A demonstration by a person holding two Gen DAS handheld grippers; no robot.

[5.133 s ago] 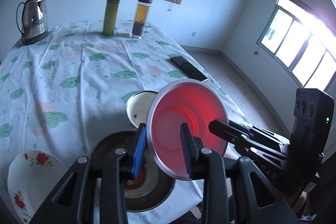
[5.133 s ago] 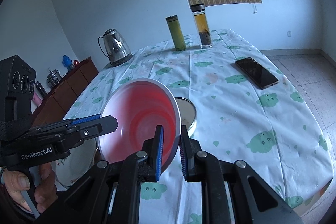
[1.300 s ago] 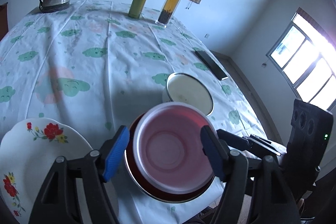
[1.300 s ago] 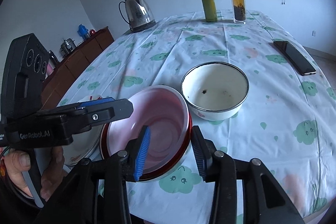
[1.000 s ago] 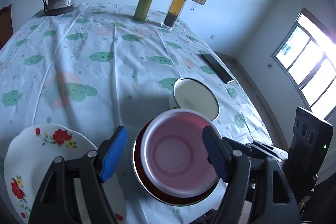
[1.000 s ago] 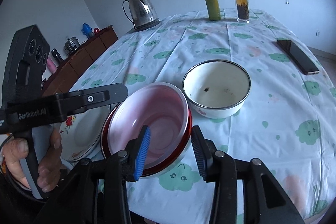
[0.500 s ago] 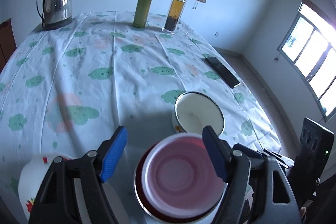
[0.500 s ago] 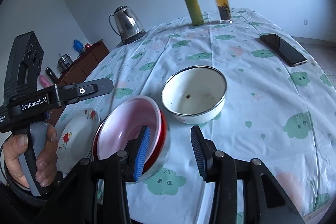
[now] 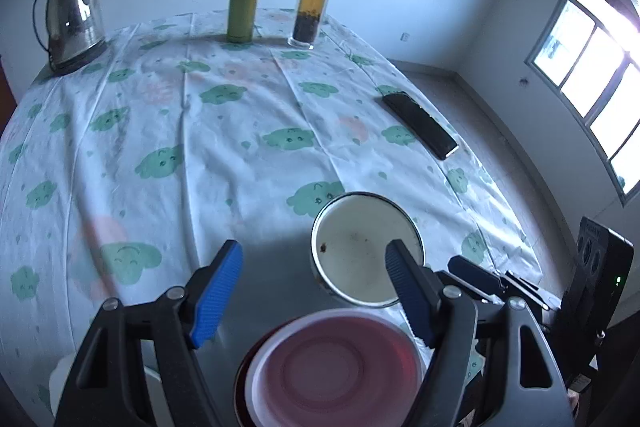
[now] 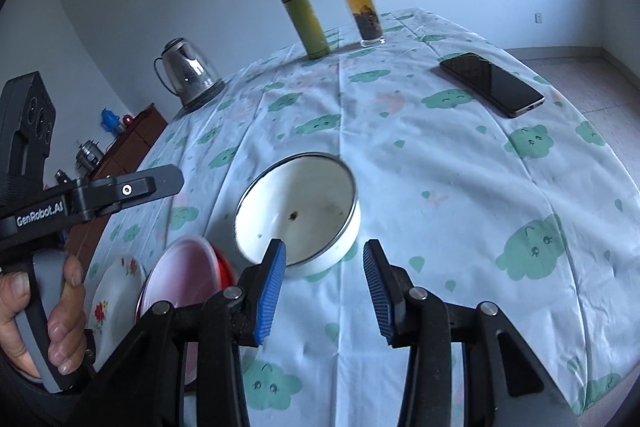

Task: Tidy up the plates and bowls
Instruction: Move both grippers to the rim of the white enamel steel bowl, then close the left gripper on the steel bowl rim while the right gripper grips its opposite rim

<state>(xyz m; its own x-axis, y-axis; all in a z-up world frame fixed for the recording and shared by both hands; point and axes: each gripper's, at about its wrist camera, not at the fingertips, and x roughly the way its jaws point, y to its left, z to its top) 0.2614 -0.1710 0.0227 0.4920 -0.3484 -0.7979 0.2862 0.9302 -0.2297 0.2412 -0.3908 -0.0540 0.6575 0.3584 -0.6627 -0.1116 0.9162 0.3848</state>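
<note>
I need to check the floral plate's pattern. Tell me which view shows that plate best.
The right wrist view: the floral plate shows its red flowers beside the pink bowl. In the left wrist view only a plain sliver of its rim shows, behind the left gripper's arm.

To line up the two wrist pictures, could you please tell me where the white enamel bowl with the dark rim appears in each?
Left wrist view: white enamel bowl, lower right of centre.
Right wrist view: the bowl, centre, just beyond the fingertips.
Shared landmark: black phone, beyond it to the right.
</note>
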